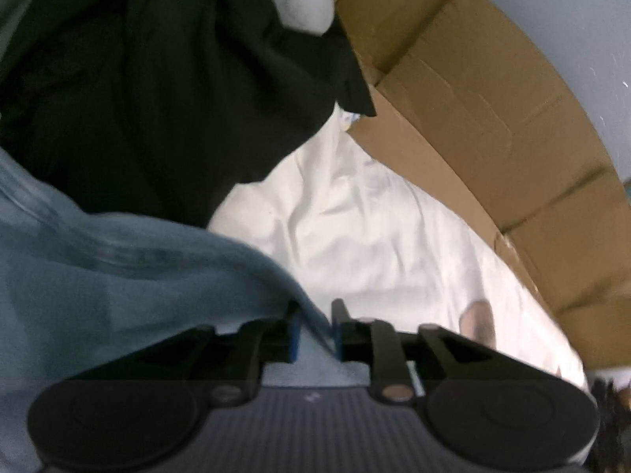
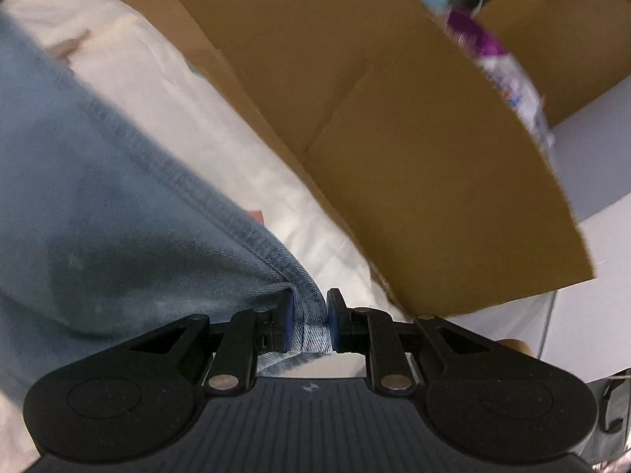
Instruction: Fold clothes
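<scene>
A light blue denim garment [image 1: 130,268] fills the lower left of the left wrist view, and my left gripper [image 1: 315,333] is shut on its edge, the cloth pinched between the blue pads. In the right wrist view the same denim garment [image 2: 118,213] spreads to the left, its stitched hem running down into my right gripper [image 2: 309,323], which is shut on a folded hem corner. Both views are blurred. A black garment [image 1: 157,90] lies crumpled beyond the denim in the left wrist view.
A white sheet [image 1: 374,244] covers the surface under the clothes. An open cardboard box [image 2: 394,149] stands along the right side, also the cardboard box [image 1: 493,118] in the left view. A white-and-purple packet [image 2: 501,67] sits behind the box flap.
</scene>
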Demonstrator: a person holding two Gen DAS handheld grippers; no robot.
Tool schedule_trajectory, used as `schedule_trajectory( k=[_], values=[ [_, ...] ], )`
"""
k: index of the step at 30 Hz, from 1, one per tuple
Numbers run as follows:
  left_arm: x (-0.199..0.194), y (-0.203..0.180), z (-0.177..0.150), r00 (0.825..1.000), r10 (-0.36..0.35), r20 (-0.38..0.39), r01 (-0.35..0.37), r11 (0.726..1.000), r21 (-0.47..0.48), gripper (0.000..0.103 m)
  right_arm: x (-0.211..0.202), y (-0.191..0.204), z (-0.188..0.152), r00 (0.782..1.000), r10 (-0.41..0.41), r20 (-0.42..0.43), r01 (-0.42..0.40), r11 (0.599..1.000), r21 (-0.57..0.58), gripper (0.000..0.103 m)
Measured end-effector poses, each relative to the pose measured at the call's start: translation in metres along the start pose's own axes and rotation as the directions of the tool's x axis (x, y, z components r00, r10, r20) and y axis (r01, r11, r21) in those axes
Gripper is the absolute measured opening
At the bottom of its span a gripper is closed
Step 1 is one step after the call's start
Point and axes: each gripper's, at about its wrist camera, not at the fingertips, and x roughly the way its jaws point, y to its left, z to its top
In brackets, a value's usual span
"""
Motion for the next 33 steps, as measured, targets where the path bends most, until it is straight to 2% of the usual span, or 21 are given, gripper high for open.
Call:
schedule_trajectory(
  k=[1, 2, 6, 9, 12, 16, 20, 21, 24, 27, 28, 30, 33],
  values=[
    [-0.010, 0.001, 0.002, 1.000, 0.004, 0.002, -0.004, 1.000, 0.027, 0.031, 0.005, 0.001, 0.000, 1.000, 0.001, -0.010, -0.001, 1.000, 0.000, 0.017],
    [-0.021, 0.005, 0.005, 1.000, 0.013, 0.012, -0.014, 0.999, 0.051, 0.033, 0.009, 0.002, 0.001, 1.000, 0.003, -0.020, -0.003, 1.000, 0.001, 0.017],
    [-0.058, 0.038, 0.027, 0.995, 0.093, 0.039, -0.096, 0.991, 0.091, 0.033, 0.028, 0.006, 0.003, 0.998, 0.008, -0.059, -0.008, 1.000, 0.002, 0.017],
    [-0.075, 0.064, 0.043, 0.982, 0.182, 0.041, -0.186, 0.974, 0.132, 0.037, 0.036, 0.009, 0.003, 0.997, 0.006, -0.075, -0.006, 1.000, -0.003, 0.017],
    [-0.081, 0.080, 0.052, 0.973, 0.229, 0.019, -0.227, 0.943, 0.244, 0.039, 0.035, 0.011, 0.003, 0.997, -0.003, -0.073, 0.002, 1.000, -0.016, 0.018],
    [-0.078, 0.089, 0.057, 0.949, 0.315, 0.015, -0.295, 0.871, 0.394, 0.039, 0.034, 0.012, 0.003, 0.998, -0.012, -0.070, 0.011, 1.000, -0.014, 0.018],
    [-0.061, 0.088, 0.051, 0.920, 0.392, 0.013, -0.337, 0.773, 0.537, 0.046, 0.033, 0.015, 0.003, 0.997, -0.024, -0.070, 0.022, 0.999, -0.025, 0.018],
    [-0.055, 0.087, 0.048, 0.912, 0.410, 0.005, -0.337, 0.744, 0.576, 0.045, 0.033, 0.016, 0.003, 0.997, -0.026, -0.070, 0.024, 0.999, -0.029, 0.018],
    [-0.042, 0.080, 0.036, 0.893, 0.447, 0.047, -0.354, 0.634, 0.688, 0.046, 0.032, 0.013, 0.004, 0.997, -0.018, -0.073, 0.016, 1.000, -0.023, 0.018],
    [-0.029, 0.071, 0.027, 0.883, 0.462, 0.082, -0.350, 0.533, 0.770, 0.053, 0.032, 0.013, 0.003, 0.997, -0.014, -0.078, 0.012, 0.999, -0.032, 0.018],
    [-0.026, 0.069, 0.026, 0.883, 0.461, 0.088, -0.345, 0.511, 0.787, 0.055, 0.032, 0.012, 0.003, 0.997, -0.014, -0.079, 0.011, 0.999, -0.031, 0.018],
    [-0.021, 0.067, 0.026, 0.884, 0.460, 0.086, -0.333, 0.489, 0.806, 0.061, 0.033, 0.012, 0.002, 0.997, -0.012, -0.079, 0.010, 1.000, -0.030, 0.018],
    [-0.010, 0.066, 0.026, 0.887, 0.456, 0.078, -0.303, 0.445, 0.843, 0.062, 0.034, 0.012, -0.001, 0.997, -0.009, -0.077, 0.007, 1.000, -0.026, 0.018]
  ],
)
